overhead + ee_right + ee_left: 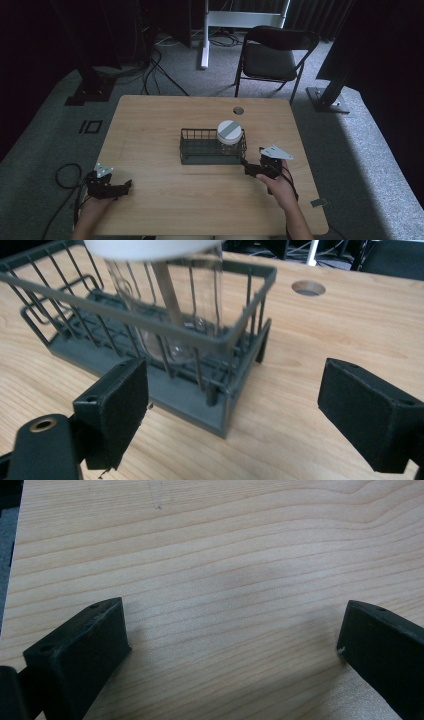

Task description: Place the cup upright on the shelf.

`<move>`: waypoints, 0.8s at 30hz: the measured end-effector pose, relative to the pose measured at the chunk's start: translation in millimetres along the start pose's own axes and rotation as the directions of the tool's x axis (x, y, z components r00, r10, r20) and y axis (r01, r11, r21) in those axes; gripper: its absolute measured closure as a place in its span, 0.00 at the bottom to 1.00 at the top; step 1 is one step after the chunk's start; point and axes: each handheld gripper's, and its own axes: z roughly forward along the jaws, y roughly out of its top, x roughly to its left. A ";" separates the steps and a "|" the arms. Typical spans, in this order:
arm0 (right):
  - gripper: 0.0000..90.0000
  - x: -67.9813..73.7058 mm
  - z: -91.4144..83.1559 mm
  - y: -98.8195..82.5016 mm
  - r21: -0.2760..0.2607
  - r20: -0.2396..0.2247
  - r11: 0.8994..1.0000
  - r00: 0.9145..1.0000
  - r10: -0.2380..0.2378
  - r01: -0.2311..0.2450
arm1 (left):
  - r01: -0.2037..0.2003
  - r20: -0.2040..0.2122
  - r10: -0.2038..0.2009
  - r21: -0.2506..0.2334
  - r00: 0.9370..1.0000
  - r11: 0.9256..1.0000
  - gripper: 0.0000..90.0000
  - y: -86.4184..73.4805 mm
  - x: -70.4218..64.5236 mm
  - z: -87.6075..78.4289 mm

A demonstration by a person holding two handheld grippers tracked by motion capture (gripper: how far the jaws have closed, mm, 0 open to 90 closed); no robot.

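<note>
A dark grey wire basket (200, 147) stands at the middle of the wooden table (165, 115). In its right end a clear glass jar (229, 142) with a white lid (229, 131) stands upright. My right gripper (246, 167) is open just off the basket's near right corner, not touching it. In the right gripper view the basket's corner (227, 405) lies between the spread jaws of that gripper (232, 407), with the jar (170, 305) behind the wires. My left gripper (124, 190) rests open near the table's front left, over bare wood (230, 580).
A round cable hole (238, 110) sits in the table behind the basket. A black folding chair (272, 55) stands beyond the far edge. Black stand feet (90, 92) and cables (67, 175) lie on the grey carpet around the table.
</note>
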 end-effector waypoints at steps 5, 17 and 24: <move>0.14 -6.9 0.9 -9.8 0.020 0.016 1.000 1.000 0.012 -0.012 | 0.000 0.000 0.000 0.000 1.000 1.000 0.00 0.0 0.0 0.0; 0.14 -23.0 1.2 -27.9 0.064 0.065 0.998 0.998 0.020 -0.024 | 0.000 0.000 0.000 0.000 1.000 1.000 0.00 0.0 0.0 0.0; 0.14 -31.3 1.7 -36.3 0.097 0.103 0.995 0.994 0.022 -0.032 | 0.000 0.000 0.000 0.000 1.000 1.000 0.00 0.0 0.0 0.0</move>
